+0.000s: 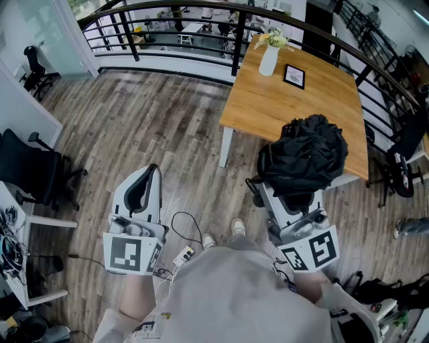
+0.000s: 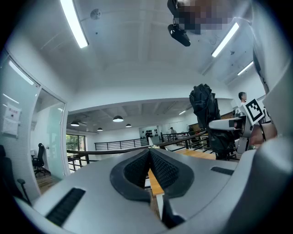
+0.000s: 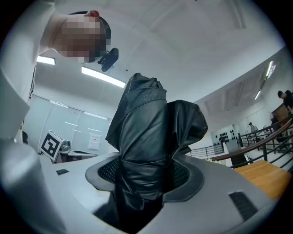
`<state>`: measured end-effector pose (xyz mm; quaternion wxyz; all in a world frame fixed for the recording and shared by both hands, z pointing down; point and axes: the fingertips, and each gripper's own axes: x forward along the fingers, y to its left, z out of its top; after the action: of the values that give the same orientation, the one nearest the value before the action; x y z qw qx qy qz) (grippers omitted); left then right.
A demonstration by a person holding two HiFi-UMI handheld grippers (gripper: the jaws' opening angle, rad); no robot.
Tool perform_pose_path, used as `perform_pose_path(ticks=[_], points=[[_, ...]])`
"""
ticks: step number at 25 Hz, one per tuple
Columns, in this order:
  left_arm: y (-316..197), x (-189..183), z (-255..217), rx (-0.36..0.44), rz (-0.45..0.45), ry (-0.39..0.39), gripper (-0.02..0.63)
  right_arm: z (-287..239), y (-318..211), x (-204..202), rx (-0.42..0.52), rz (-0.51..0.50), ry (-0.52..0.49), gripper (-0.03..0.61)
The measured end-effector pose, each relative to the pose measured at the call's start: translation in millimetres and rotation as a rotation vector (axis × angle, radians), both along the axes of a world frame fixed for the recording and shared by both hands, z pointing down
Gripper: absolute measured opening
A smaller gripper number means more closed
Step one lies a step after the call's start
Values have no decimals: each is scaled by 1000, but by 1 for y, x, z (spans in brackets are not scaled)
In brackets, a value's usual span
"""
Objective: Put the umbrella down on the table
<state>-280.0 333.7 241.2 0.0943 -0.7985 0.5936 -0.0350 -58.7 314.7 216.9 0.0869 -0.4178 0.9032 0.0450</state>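
A folded black umbrella stands upright in my right gripper, whose jaws are shut on its lower part just off the near edge of the wooden table. In the right gripper view the umbrella fills the gap between the pads, its crumpled canopy rising above them. My left gripper is held over the wood floor to the left of the table, shut with nothing in it; its pads meet. From there the umbrella and the right gripper show at the right.
On the table's far end stand a white vase with flowers and a small framed picture. A black railing curves behind the table. Office chairs stand at the left, and a power strip lies by my feet.
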Motion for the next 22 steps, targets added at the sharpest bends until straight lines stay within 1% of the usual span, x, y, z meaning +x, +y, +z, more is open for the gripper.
perform_pose_path(ticks=[3, 8, 14, 22], points=[[-1, 1, 1, -4, 5, 1, 17, 1, 2, 0, -11, -7, -3, 281], [-3, 0, -1, -9, 25, 35, 17, 3, 0, -3, -35, -43, -50, 281], [-3, 5, 1, -19, 38, 35, 17, 5, -1, 1, -48, -26, -43, 281], [-2, 3, 3, -8, 63, 65, 17, 10, -2, 2, -60, 1, -31, 281]])
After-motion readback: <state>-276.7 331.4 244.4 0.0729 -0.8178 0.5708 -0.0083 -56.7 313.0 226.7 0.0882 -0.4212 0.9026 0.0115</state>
